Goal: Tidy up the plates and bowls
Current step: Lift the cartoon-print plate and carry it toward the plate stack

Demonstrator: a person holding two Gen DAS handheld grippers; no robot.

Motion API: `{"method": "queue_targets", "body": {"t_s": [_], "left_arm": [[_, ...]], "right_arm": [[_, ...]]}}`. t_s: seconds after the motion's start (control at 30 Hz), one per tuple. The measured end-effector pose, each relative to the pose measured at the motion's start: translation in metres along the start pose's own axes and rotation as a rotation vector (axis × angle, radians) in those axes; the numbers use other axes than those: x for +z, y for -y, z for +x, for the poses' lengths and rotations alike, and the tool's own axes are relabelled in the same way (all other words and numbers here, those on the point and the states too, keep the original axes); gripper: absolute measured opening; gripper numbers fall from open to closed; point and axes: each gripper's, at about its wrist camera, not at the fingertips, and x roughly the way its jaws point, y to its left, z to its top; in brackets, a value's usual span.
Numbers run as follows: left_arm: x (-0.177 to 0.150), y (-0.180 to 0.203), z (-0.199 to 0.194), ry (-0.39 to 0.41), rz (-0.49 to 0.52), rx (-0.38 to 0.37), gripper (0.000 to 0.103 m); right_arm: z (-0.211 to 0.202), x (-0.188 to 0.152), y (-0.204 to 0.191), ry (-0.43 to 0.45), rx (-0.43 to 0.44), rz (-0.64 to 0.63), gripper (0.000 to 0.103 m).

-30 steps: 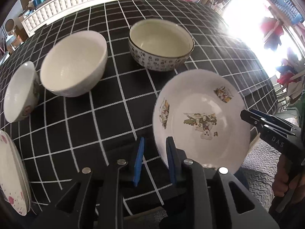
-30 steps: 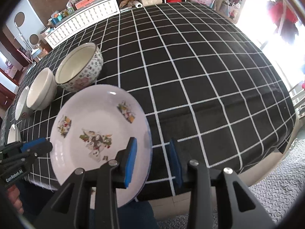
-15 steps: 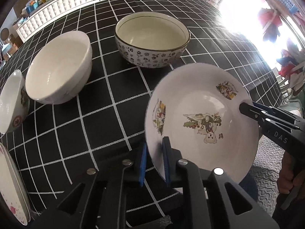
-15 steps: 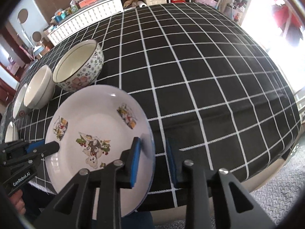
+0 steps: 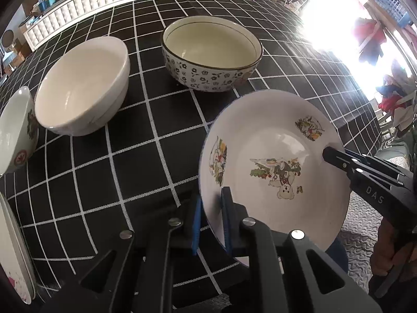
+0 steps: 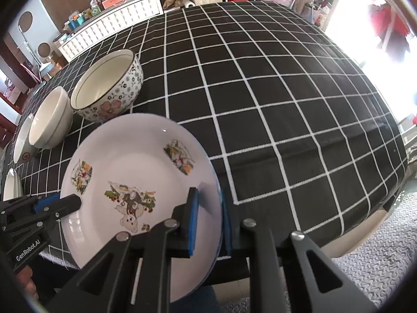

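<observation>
A white plate with cartoon animal prints (image 5: 273, 156) (image 6: 135, 167) is held above the table's near edge. My left gripper (image 5: 211, 219) is shut on its left rim, and shows in the right wrist view (image 6: 70, 203). My right gripper (image 6: 209, 221) is shut on its right rim, and shows in the left wrist view (image 5: 331, 154). Behind it stand a flower-patterned bowl (image 5: 211, 54) (image 6: 109, 88), a plain white bowl (image 5: 83, 86) (image 6: 49, 120) and a small bowl with a red mark (image 5: 17, 130) (image 6: 23, 143).
The table has a black cloth with a white grid (image 6: 260, 91). Another white plate (image 5: 13, 255) (image 6: 10, 185) lies at the far left edge. A white cabinet with clutter (image 6: 112, 23) stands behind the table. Grey textured flooring (image 6: 365, 260) lies beyond the table's right edge.
Both grippers have closed on the plate's opposite rims; a second ago both stood open beside it. The plate has lifted and tilted slightly off the cloth.
</observation>
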Motion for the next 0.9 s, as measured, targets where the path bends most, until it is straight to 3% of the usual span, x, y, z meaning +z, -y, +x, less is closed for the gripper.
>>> {"method": "queue_targets", "body": {"t_s": [0.2,0.47,0.9], "left_arm": [[-0.007,-0.009,-0.013,0.0,-0.045,-0.023,0.012],[-0.02,-0.028,-0.053,0.066,-0.068,-0.011,0.012],[-0.06,-0.117,-0.12,0.138,-0.183,0.047,0.011]], "right_arm": [[-0.015,0.0,-0.013,0.017,-0.022,-0.008,0.021],[-0.04,0.0,-0.043,0.054,-0.003,-0.046,0.021],[-0.059,-0.004,-0.145,0.071,0.068,-0.129,0.021]]}}
